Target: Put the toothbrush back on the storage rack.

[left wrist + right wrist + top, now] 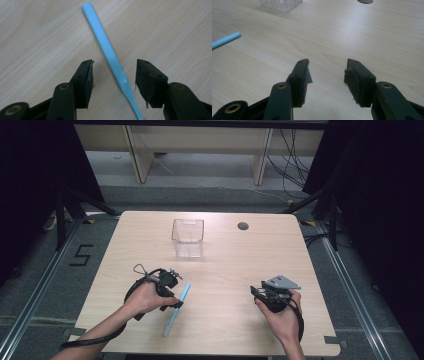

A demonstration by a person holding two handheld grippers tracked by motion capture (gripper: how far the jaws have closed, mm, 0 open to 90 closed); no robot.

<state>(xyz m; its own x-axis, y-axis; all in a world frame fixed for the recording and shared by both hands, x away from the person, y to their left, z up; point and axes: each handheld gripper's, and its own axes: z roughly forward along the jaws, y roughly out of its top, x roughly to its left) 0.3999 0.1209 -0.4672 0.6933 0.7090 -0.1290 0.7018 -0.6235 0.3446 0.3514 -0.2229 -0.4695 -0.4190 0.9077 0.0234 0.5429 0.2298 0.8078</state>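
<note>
The blue comb (107,47) lies flat on the table (240,270), well short of the clear box (188,237). It looks light, stiff and thin — likely slippery plastic. The left gripper (113,72) straddles it, jaws apart, not yet pressing; the smooth handle near them seems the best hold. The right gripper (327,72) sits open, holding nothing.

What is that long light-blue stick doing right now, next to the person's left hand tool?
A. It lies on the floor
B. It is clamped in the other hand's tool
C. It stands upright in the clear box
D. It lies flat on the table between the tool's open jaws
D: the light-blue stick lies flat on the wooden table, with the left gripper astride it, jaws apart and clear of it on both sides.
</note>
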